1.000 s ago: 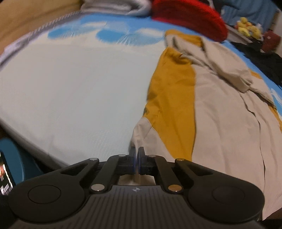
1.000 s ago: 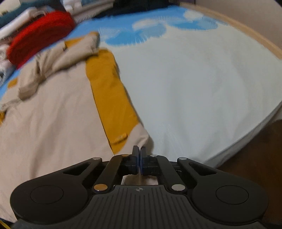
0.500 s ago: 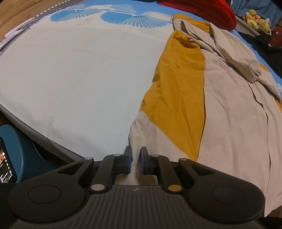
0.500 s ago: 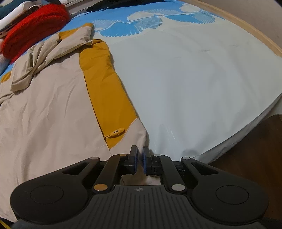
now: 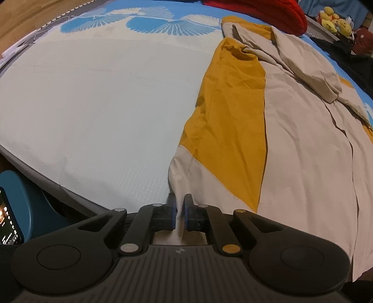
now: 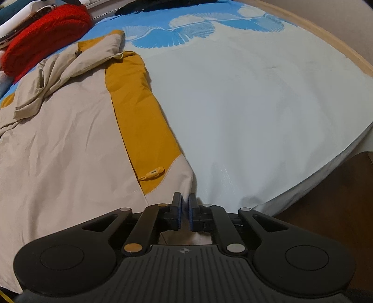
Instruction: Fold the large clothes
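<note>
A large beige and mustard-yellow jacket [image 5: 291, 144] lies spread flat on the bed, hood end far away; it also shows in the right wrist view [image 6: 70, 144]. My left gripper [image 5: 178, 202] sits at the jacket's near left hem corner, jaws slightly apart with the beige fabric between them. My right gripper [image 6: 184, 201] sits at the near right hem corner, jaws slightly apart around the hem edge. A yellow zipper pull [image 6: 152, 173] lies just ahead of it.
The bed sheet [image 5: 93, 105] is pale with blue shell prints. A red knit item [image 6: 46, 30] lies beyond the jacket. Plush toys [image 5: 333, 18] and dark clothes sit far right. A phone [image 5: 7, 221] is at lower left. The bed edge [image 6: 326, 167] drops to dark floor.
Both grippers were shut on the hem corners a second ago; their jaws have opened a little. The jacket now lies flatter on the bed, and both views have tilted downward.
</note>
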`<state>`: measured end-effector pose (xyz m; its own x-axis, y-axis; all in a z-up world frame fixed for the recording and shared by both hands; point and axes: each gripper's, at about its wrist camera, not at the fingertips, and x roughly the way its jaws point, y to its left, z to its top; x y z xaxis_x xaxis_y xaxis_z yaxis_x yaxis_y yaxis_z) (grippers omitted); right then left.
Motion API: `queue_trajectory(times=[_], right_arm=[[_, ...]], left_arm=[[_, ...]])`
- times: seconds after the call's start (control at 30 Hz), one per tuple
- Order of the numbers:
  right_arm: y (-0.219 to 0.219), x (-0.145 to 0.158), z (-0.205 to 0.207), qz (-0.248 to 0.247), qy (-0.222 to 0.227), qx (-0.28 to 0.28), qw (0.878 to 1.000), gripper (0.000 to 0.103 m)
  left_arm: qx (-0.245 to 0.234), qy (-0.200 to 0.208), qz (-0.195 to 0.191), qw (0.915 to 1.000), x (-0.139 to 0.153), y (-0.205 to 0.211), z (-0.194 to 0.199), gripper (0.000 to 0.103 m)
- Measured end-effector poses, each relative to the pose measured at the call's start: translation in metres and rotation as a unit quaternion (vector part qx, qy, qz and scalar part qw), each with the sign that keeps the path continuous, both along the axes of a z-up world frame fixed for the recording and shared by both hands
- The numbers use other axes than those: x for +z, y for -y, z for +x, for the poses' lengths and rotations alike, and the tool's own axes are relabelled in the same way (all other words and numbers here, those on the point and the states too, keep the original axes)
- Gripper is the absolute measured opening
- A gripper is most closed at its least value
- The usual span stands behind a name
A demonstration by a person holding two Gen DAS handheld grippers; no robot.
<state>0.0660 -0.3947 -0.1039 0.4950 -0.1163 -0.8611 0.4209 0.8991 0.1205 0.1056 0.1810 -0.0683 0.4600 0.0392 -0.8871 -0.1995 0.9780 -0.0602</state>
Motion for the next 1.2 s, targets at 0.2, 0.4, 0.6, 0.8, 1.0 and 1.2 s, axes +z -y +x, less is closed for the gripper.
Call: queue_trajectory(times=[0.2, 0.4, 0.6, 0.8, 1.0, 1.2], right_arm=[[-0.002, 0.0, 0.003, -0.01, -0.003, 0.008, 1.0, 0.006], [-0.003, 0.0, 0.004, -0.016, -0.003, 0.013, 1.0, 0.005], [-0.004, 0.002, 0.003, -0.021, -0.001, 0.015, 1.0, 0.003], [-0.01, 0.011, -0.003, -0.032, 0.015, 0.016, 0.999, 0.0], [-0.011, 0.047, -0.016, 0.002, 0.071, 0.012, 0.997, 0.0], [-0.004, 0.111, -0.034, 0.032, 0.157, 0.042, 0.986, 0.0]], left_arm=[[-0.004, 0.0, 0.006, 1.0, 0.0, 0.001, 0.001, 0.005], [-0.006, 0.0, 0.008, 1.0, -0.001, 0.001, 0.001, 0.005], [-0.007, 0.001, 0.012, 0.9999, 0.0, 0.002, 0.001, 0.006], [-0.021, 0.021, 0.02, 0.9994, 0.01, 0.007, -0.004, 0.001], [-0.07, 0.064, -0.004, 0.9955, 0.057, 0.017, -0.011, 0.001], [-0.123, 0.128, -0.038, 0.9833, 0.124, 0.009, -0.029, 0.0]])
